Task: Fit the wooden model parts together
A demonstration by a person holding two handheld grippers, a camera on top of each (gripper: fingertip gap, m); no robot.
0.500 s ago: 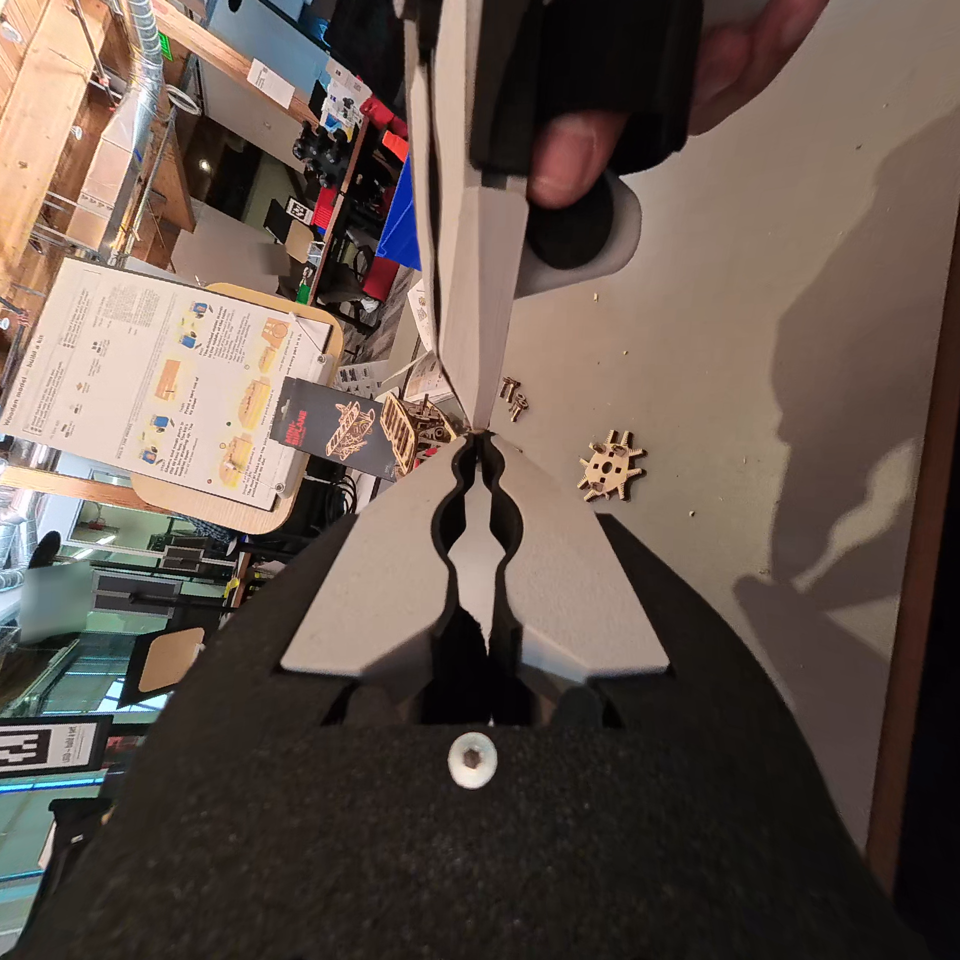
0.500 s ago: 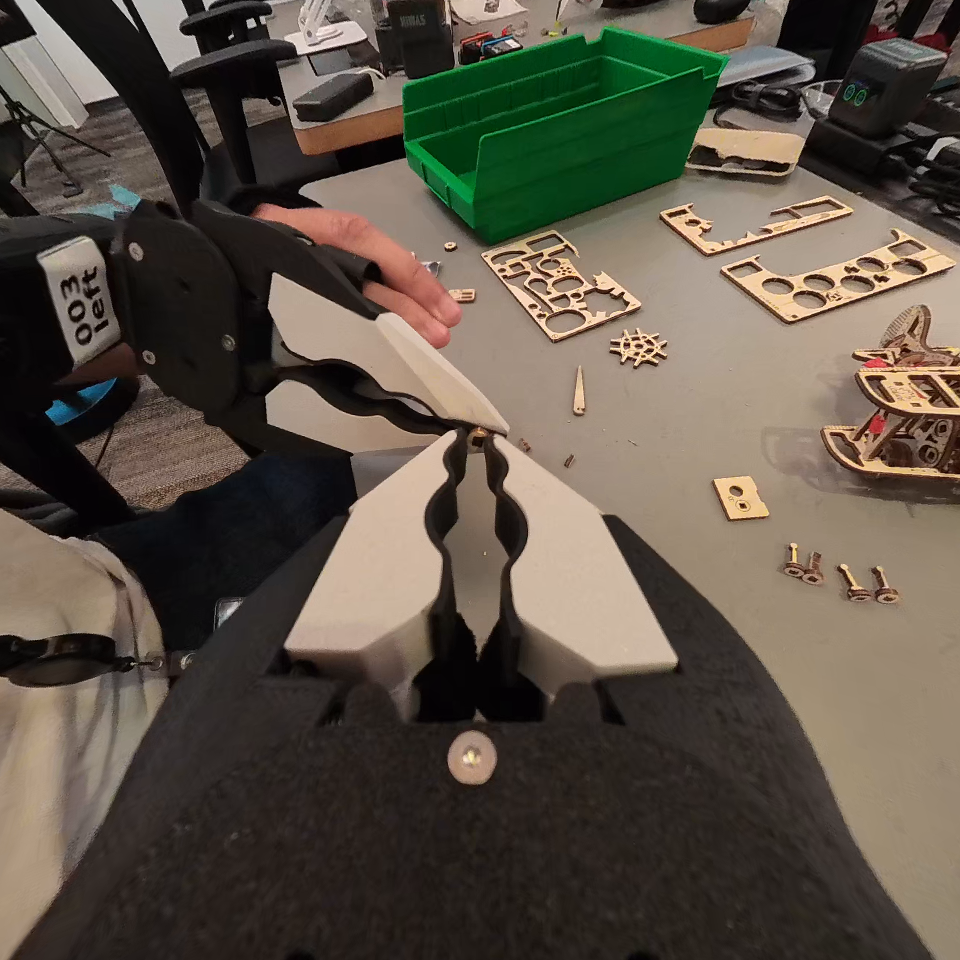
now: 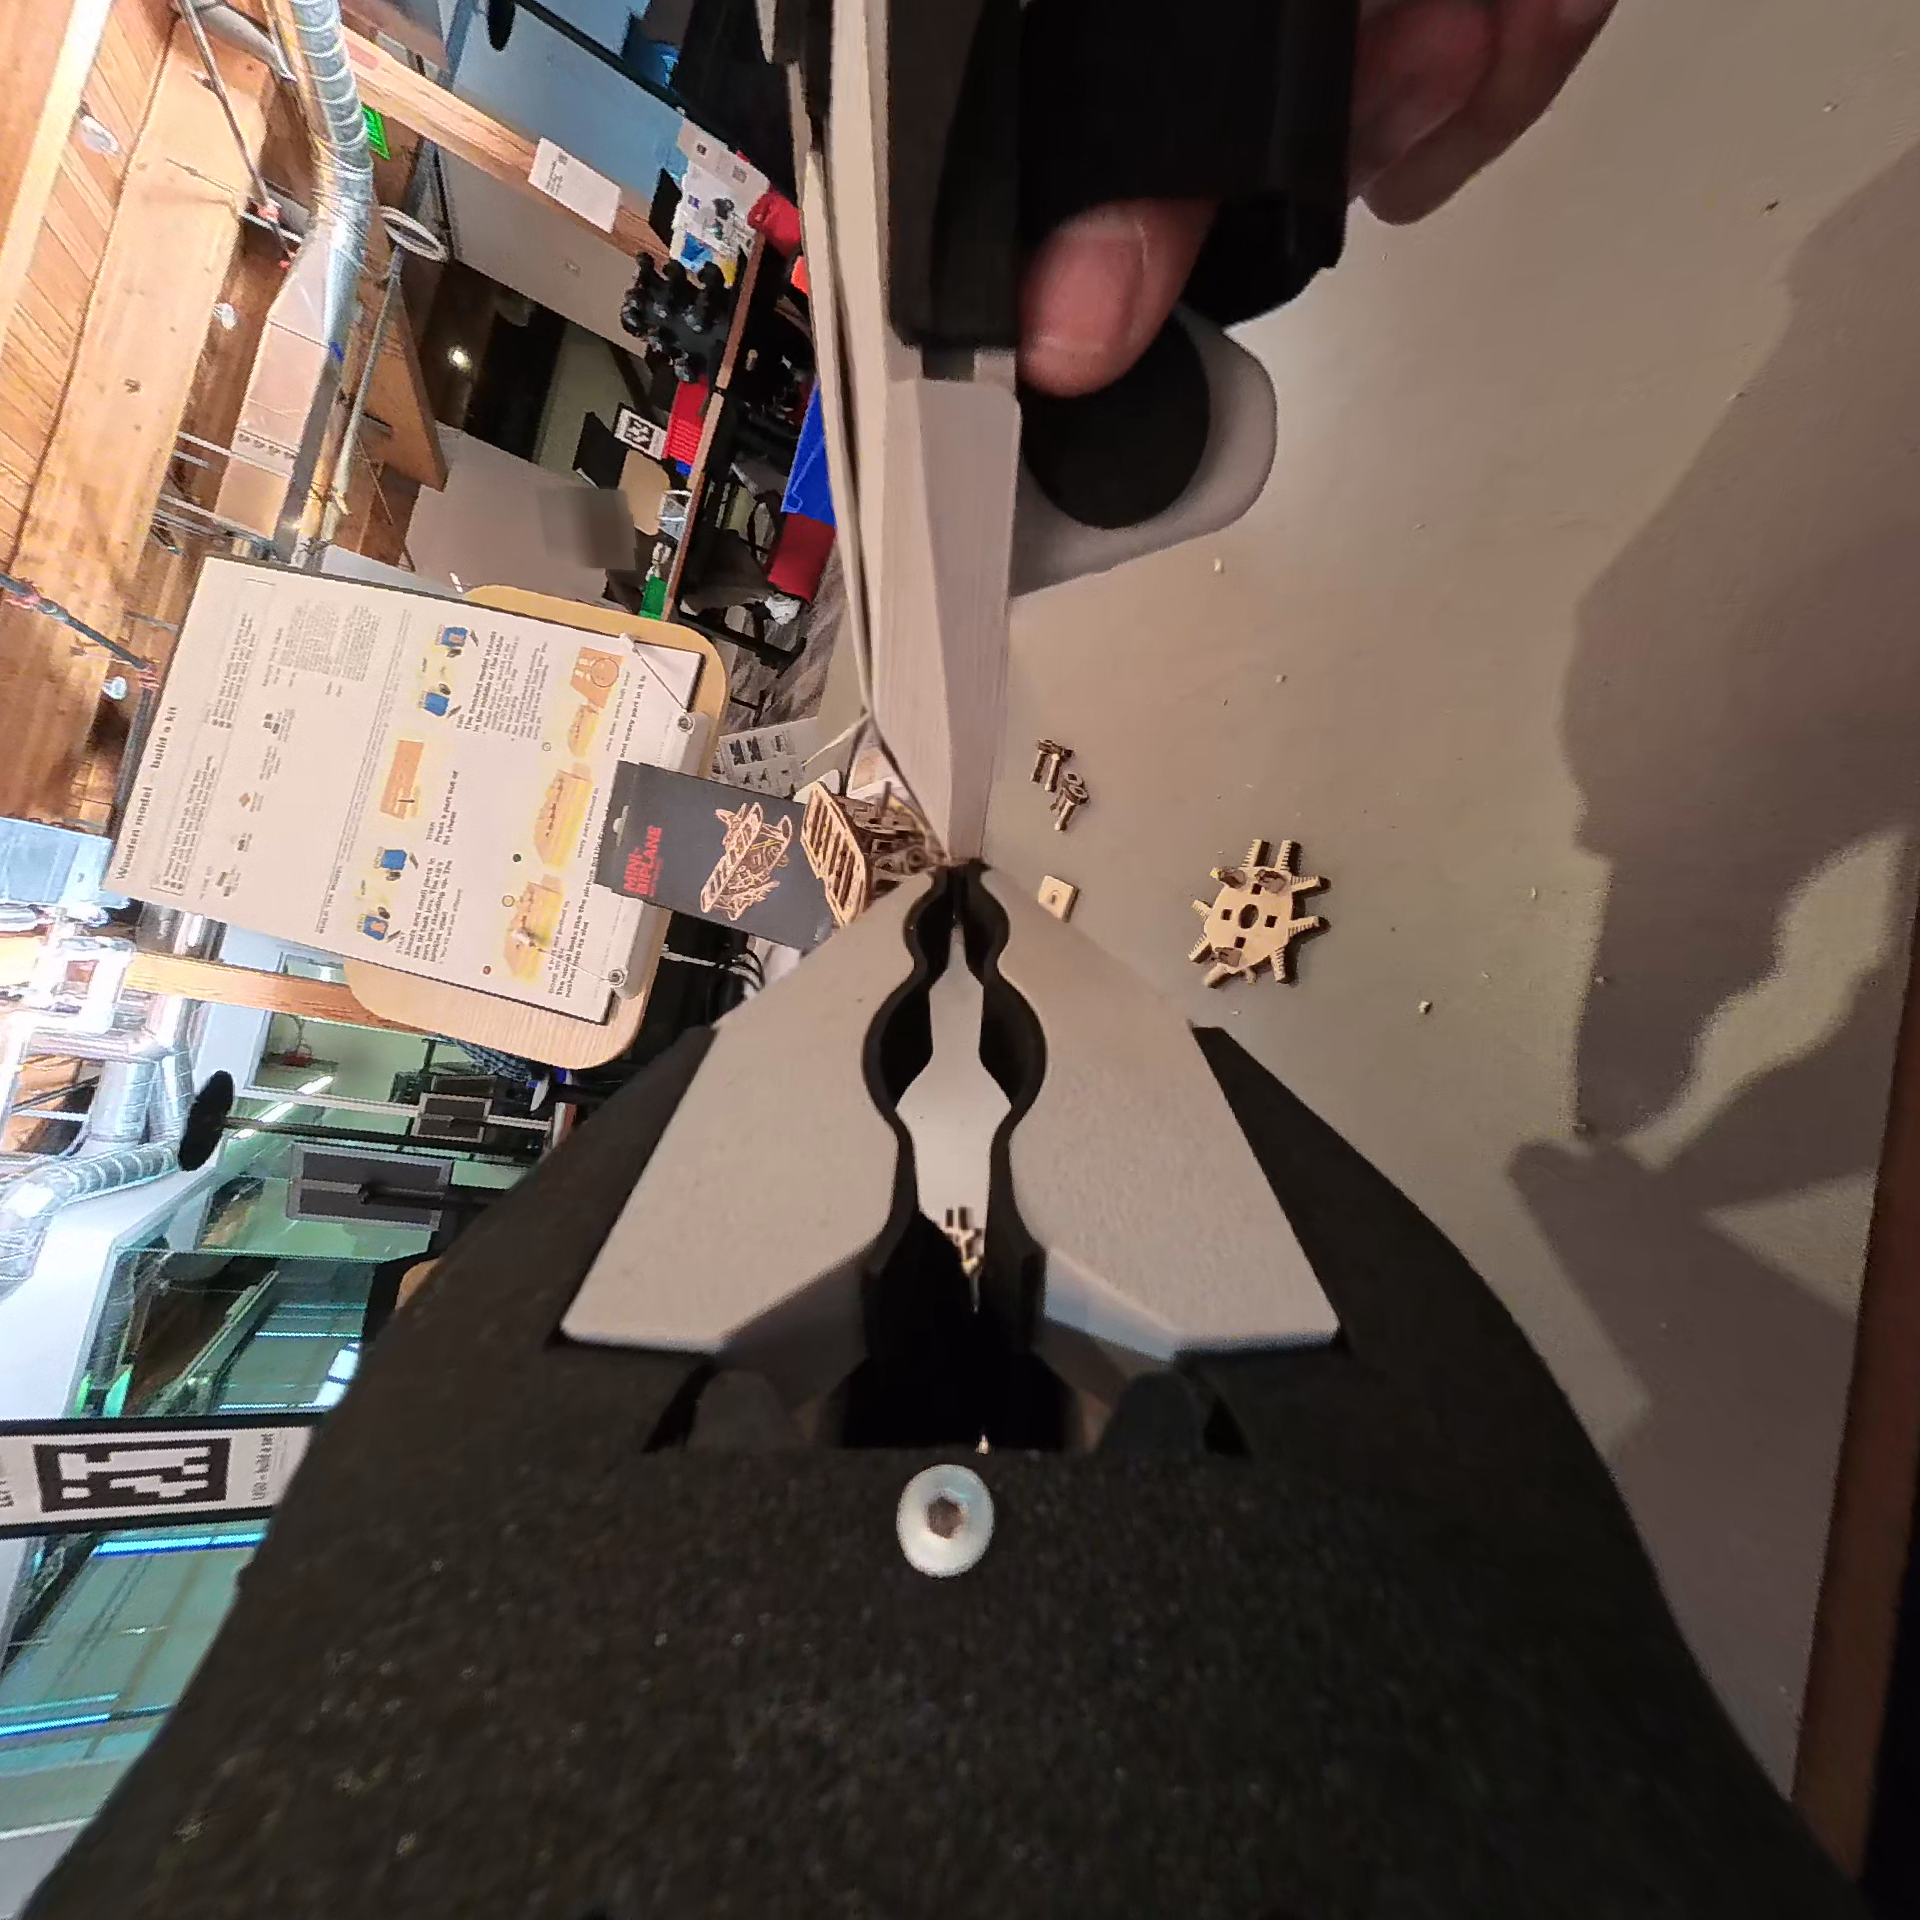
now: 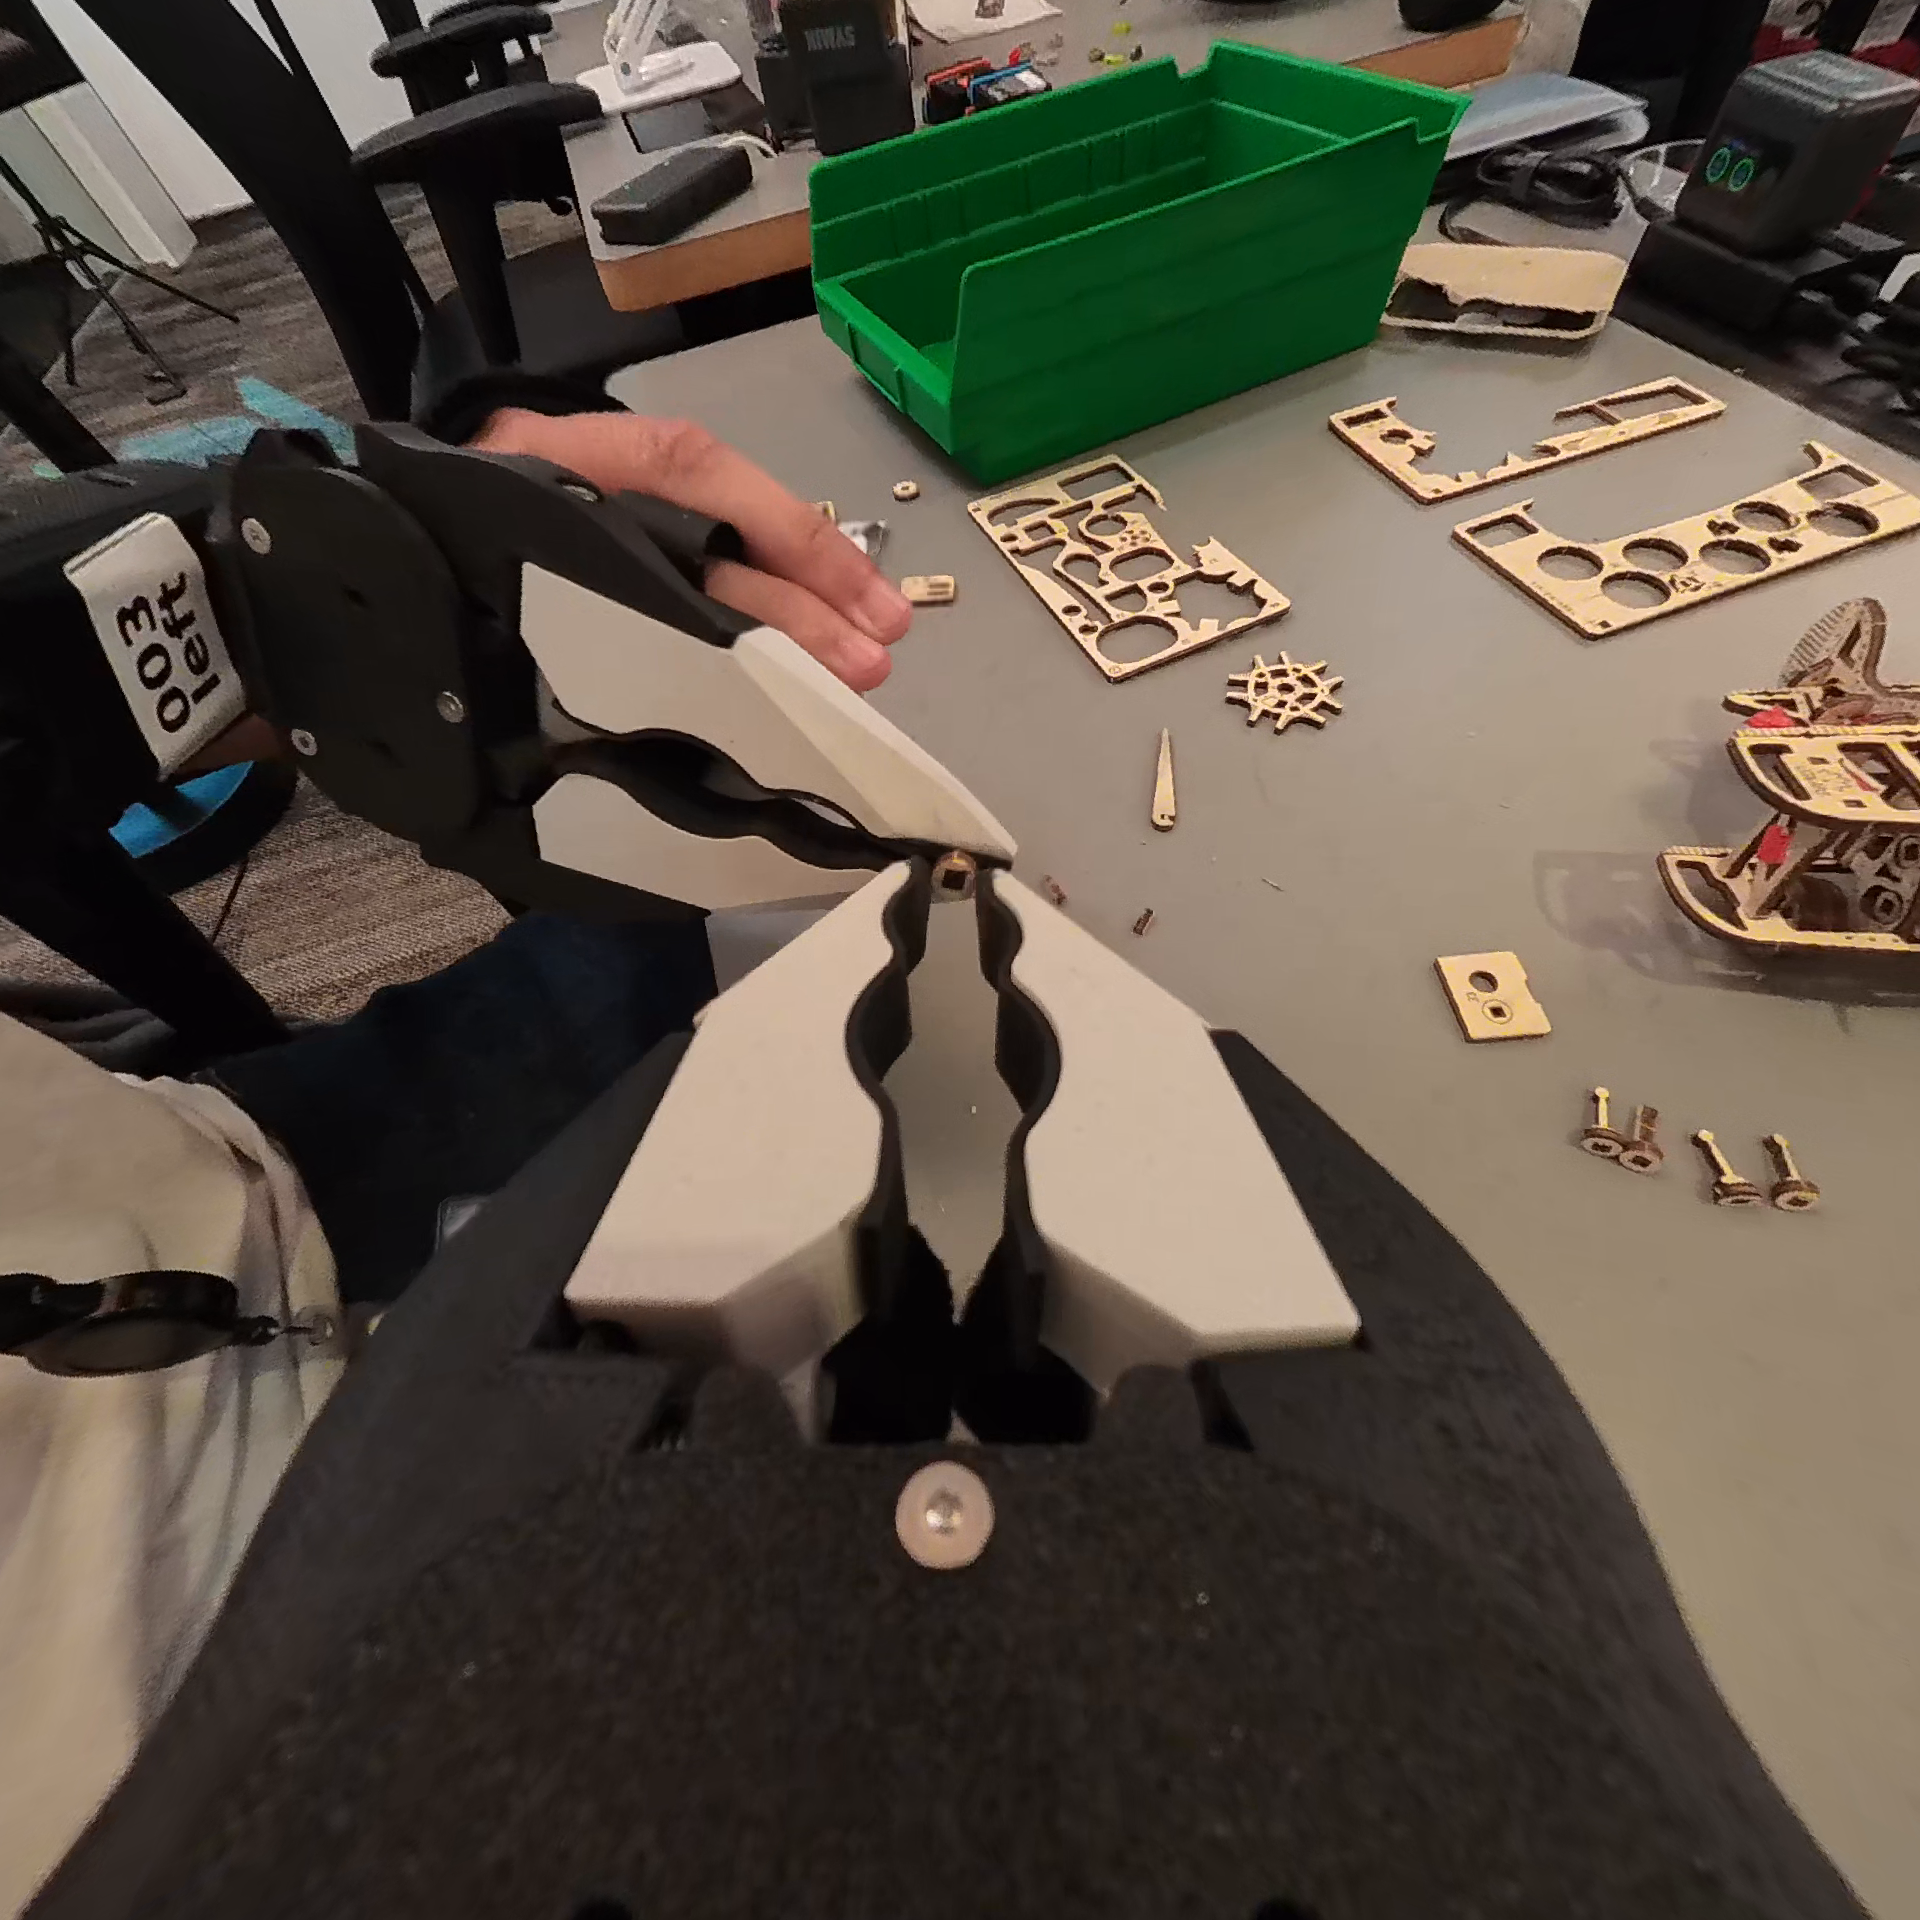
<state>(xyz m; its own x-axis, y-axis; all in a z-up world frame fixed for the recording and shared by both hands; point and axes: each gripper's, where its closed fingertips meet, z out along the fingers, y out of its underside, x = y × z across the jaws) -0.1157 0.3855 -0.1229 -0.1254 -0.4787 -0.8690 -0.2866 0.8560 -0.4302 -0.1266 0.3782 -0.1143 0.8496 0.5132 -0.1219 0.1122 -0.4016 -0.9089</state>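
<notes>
Now pinching tiny wooden peg [image 4: 953, 871] between both clenched tools, left tool [image 4: 961, 844] meeting right tool [image 4: 948, 883]; light, brittle, best gripped mid-shaft.

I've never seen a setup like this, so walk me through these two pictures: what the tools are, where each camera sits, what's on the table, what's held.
There is no robot: a person's hands work two hand-held grippers. Each picture comes from a camera on one gripper, looking along its fingers.

In the right wrist view, the right gripper and left gripper meet at a small wooden piece; which one pinches it is unclear.

On the grey table lie punched-out wooden sheets, a spoked wheel, small pegs, a half-built wooden model and a green bin.
</notes>
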